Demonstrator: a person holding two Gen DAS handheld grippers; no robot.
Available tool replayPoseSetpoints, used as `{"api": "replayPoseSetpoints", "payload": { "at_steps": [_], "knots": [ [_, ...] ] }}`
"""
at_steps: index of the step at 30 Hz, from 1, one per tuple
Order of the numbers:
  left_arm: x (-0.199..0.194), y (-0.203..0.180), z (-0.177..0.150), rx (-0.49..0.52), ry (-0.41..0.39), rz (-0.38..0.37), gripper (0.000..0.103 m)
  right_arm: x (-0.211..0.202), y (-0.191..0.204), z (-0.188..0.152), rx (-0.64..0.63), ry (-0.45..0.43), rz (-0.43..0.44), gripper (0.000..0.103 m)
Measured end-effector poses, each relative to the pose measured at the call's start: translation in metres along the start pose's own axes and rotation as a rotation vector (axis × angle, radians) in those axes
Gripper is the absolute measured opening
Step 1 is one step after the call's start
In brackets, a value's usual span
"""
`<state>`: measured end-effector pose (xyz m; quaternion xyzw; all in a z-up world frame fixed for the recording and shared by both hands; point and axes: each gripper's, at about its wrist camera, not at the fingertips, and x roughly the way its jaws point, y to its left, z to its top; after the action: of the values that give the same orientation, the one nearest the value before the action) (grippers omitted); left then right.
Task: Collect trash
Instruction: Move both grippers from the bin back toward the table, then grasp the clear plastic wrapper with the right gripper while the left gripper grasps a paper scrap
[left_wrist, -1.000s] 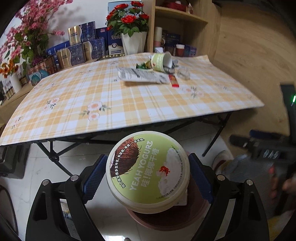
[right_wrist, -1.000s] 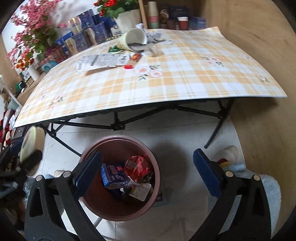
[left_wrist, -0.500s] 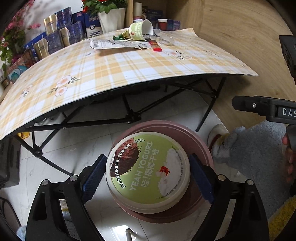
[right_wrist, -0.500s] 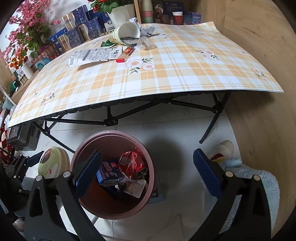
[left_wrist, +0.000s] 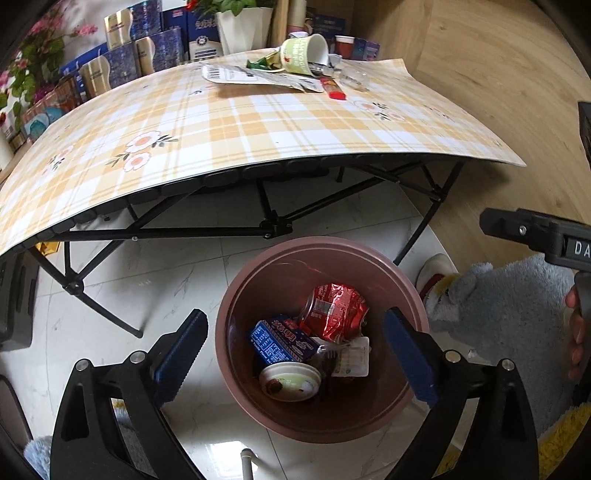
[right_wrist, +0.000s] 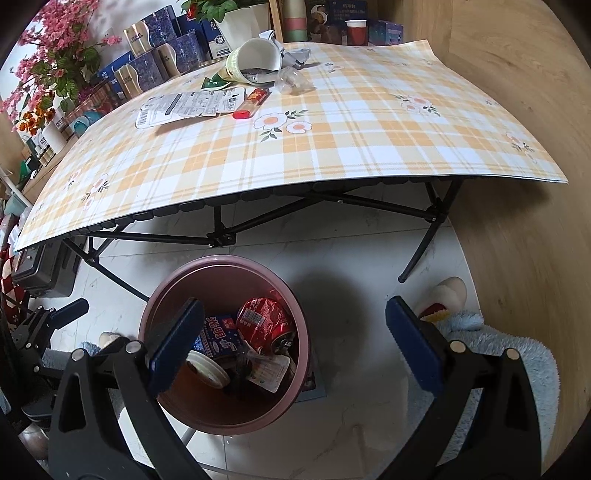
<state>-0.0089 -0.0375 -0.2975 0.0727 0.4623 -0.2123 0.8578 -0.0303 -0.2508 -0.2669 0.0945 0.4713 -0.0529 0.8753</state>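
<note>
A pink trash bin (left_wrist: 243, 295) (right_wrist: 162, 291) stands on the floor before the table. The yogurt tub (left_wrist: 290, 380) (right_wrist: 207, 367) lies inside it with a red wrapper (left_wrist: 334, 312), a blue carton (left_wrist: 282, 341) and a white packet (left_wrist: 351, 356). My left gripper (left_wrist: 293, 354) is open and empty right above the bin. My right gripper (right_wrist: 293, 349) is open and empty above the bin's right edge. On the table's far side lie a tipped green cup (left_wrist: 304, 55) (right_wrist: 255, 61), a flat white package (left_wrist: 255, 75) (right_wrist: 190, 107), a red tube (left_wrist: 334, 88) (right_wrist: 253, 101) and clear plastic (right_wrist: 291, 79).
The folding table (left_wrist: 258, 129) with a yellow plaid cloth has black crossed legs (left_wrist: 273, 229). Gift boxes (left_wrist: 122, 62), a white flower pot (left_wrist: 243, 26) and pink flowers (right_wrist: 55, 55) line the far edge. A wooden wall (right_wrist: 535, 147) is at right. A slipper (right_wrist: 443, 295) lies on the floor.
My left gripper opened and the yogurt tub dropped from it into the bin. The right gripper has barely moved.
</note>
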Motion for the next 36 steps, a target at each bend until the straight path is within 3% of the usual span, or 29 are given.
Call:
{"api": "replayPoseSetpoints", "payload": {
  "at_steps": [13,22,30,33,36],
  "knots": [
    [0.000,0.009,0.000,-0.039,0.004,0.014,0.094,0.004,-0.001,-0.001,0.005,0.014,0.006,0.097],
    [-0.010,0.022,0.003,-0.104,-0.036,0.015,0.094,0.006,-0.002,0.003,0.006,-0.003,0.067,0.097],
    [-0.032,0.050,0.010,-0.224,-0.127,0.005,0.094,0.010,0.001,0.022,-0.108,-0.008,0.066,0.097],
    [-0.033,0.058,0.015,-0.232,-0.128,0.017,0.094,0.016,-0.005,0.033,-0.090,0.018,0.066,0.097],
    [-0.031,0.070,0.022,-0.238,-0.118,0.042,0.094,0.017,-0.013,0.048,-0.090,-0.011,0.061,0.097]
  ]
}}
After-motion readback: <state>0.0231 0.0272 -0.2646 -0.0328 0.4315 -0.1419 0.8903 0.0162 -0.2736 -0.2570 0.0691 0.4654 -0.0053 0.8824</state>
